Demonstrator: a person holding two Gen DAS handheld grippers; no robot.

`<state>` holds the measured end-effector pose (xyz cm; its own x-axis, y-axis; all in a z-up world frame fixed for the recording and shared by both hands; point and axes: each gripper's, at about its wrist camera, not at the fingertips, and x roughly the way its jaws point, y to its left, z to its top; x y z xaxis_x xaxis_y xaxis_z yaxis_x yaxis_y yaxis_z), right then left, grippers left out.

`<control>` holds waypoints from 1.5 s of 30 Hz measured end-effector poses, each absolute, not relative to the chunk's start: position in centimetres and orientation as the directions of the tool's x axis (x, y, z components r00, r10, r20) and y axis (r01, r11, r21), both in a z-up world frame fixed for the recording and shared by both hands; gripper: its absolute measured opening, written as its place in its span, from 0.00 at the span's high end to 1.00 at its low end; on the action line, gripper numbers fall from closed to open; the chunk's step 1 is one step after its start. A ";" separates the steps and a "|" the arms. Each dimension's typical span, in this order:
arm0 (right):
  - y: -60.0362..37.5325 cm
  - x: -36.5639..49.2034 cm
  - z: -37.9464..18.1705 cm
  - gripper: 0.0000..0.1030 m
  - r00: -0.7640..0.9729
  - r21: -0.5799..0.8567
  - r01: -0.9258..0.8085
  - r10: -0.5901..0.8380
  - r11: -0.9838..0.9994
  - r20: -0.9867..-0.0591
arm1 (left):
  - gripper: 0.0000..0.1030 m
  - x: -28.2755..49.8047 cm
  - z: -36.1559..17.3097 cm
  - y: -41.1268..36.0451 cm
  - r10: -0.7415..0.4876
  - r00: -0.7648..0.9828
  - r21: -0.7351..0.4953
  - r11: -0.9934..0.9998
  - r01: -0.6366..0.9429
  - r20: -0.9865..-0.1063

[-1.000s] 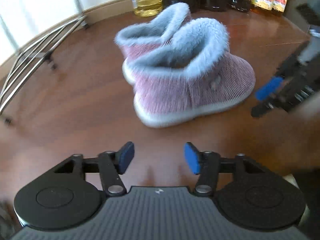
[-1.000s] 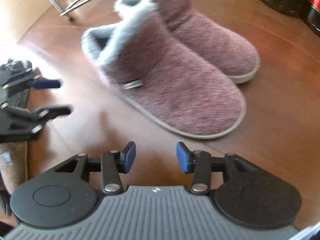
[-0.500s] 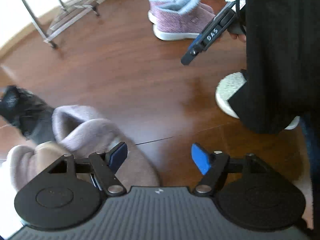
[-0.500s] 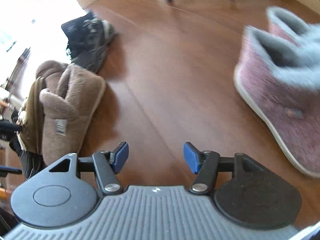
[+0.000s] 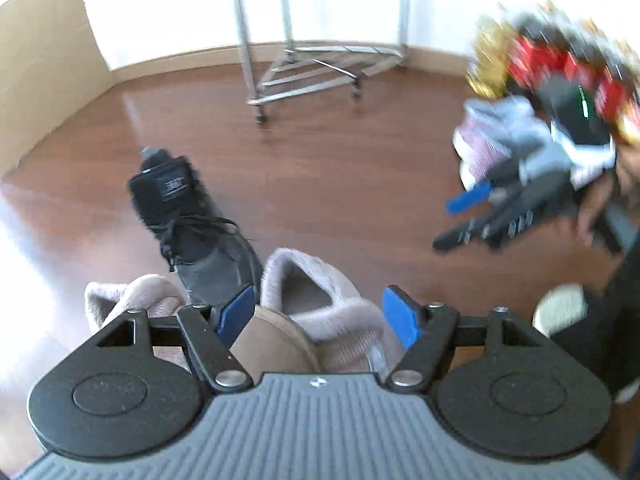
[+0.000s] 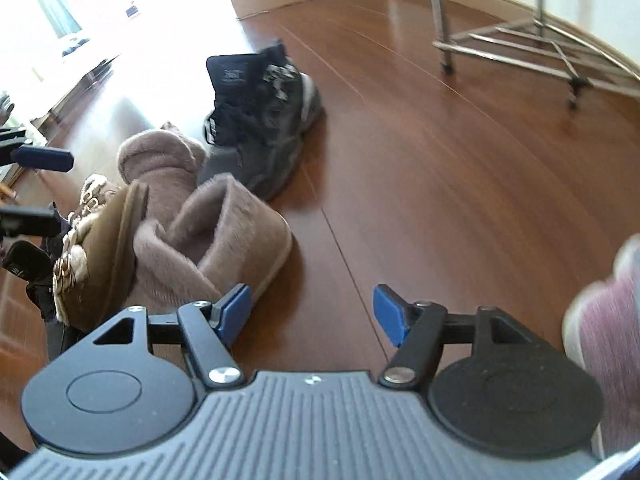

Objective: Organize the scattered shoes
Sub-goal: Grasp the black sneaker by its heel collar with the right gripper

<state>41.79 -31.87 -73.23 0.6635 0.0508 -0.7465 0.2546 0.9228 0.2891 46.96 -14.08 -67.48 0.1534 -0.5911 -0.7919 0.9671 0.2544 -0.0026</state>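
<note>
Jaws spread and empty on left hand-held gripper (image 5: 318, 314) and right hand-held gripper (image 6: 312, 314), having just been opening; lower squarely over fuzzy taupe plush ankle boot (image 5: 316, 308) collar, clamp firmly, avoid snagging black lace-up sneaker (image 5: 192, 232).

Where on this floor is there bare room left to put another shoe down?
The widest bare floor runs between the black sneaker, the metal rack and the pink boot. Another open strip lies left of the sneaker, toward the wall. It is crowded where the fuzzy brown boots are heaped against the sneaker.
</note>
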 end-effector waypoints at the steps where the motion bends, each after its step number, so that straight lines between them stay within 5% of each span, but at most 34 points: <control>1: -31.9 43.5 -73.0 0.37 0.671 0.286 0.225 0.064 0.931 -0.739 | 0.30 47.8 -67.6 -14.1 -0.591 0.153 -0.022 0.279 0.960 -0.792; 7: -32.4 54.4 -70.6 0.30 0.704 0.182 -0.008 0.135 0.983 -0.697 | 0.30 51.2 -69.1 -14.9 -0.548 0.176 -0.056 0.380 0.923 -0.818; 10: -32.3 59.7 -69.5 0.40 0.692 0.128 -0.135 0.186 0.983 -0.698 | 0.30 51.8 -70.4 -15.1 -0.518 0.203 -0.024 0.397 0.918 -0.831; 12: -32.0 62.5 -69.0 0.62 0.691 0.063 -0.194 0.182 0.979 -0.700 | 0.30 52.2 -70.8 -15.1 -0.510 0.199 -0.030 0.405 0.914 -0.837; 13: -31.7 64.3 -68.7 0.64 0.694 0.013 -0.228 0.172 0.974 -0.699 | 0.30 52.3 -70.9 -15.1 -0.509 0.196 -0.034 0.409 0.912 -0.838; 15: -31.2 66.6 -68.7 0.57 0.701 -0.062 -0.271 0.153 0.961 -0.697 | 0.30 52.5 -71.0 -14.8 -0.503 0.203 -0.033 0.421 0.907 -0.840; 17: -30.7 68.5 -68.8 0.33 0.711 -0.128 -0.304 0.135 0.944 -0.690 | 0.30 52.7 -71.0 -14.6 -0.494 0.213 -0.029 0.436 0.900 -0.843; 20: -30.0 71.1 -70.2 0.32 0.686 -0.189 -0.392 0.149 0.900 -0.712 | 0.30 53.2 -71.1 -13.9 -0.479 0.212 -0.044 0.469 0.882 -0.852; 24: -29.6 72.8 -72.5 0.88 0.614 -0.196 -0.520 0.204 0.832 -0.763 | 0.30 53.4 -71.4 -13.4 -0.442 0.217 -0.042 0.505 0.862 -0.870; 35: -35.8 66.7 -68.3 0.91 0.715 -0.341 -0.540 0.205 0.770 -0.668 | 0.30 50.8 -70.6 -14.3 -0.355 0.243 0.026 0.517 0.855 -0.903; 41: -43.3 59.4 -67.1 0.91 0.643 -0.397 -0.619 0.147 0.678 -0.752 | 0.30 48.0 -70.8 -16.6 -0.339 0.230 0.059 0.446 0.893 -0.912; 45: -47.6 55.2 -69.5 0.81 0.611 -0.400 -0.477 -0.031 0.783 -0.791 | 0.30 46.0 -70.7 -19.0 -0.352 0.219 0.078 0.374 0.924 -0.910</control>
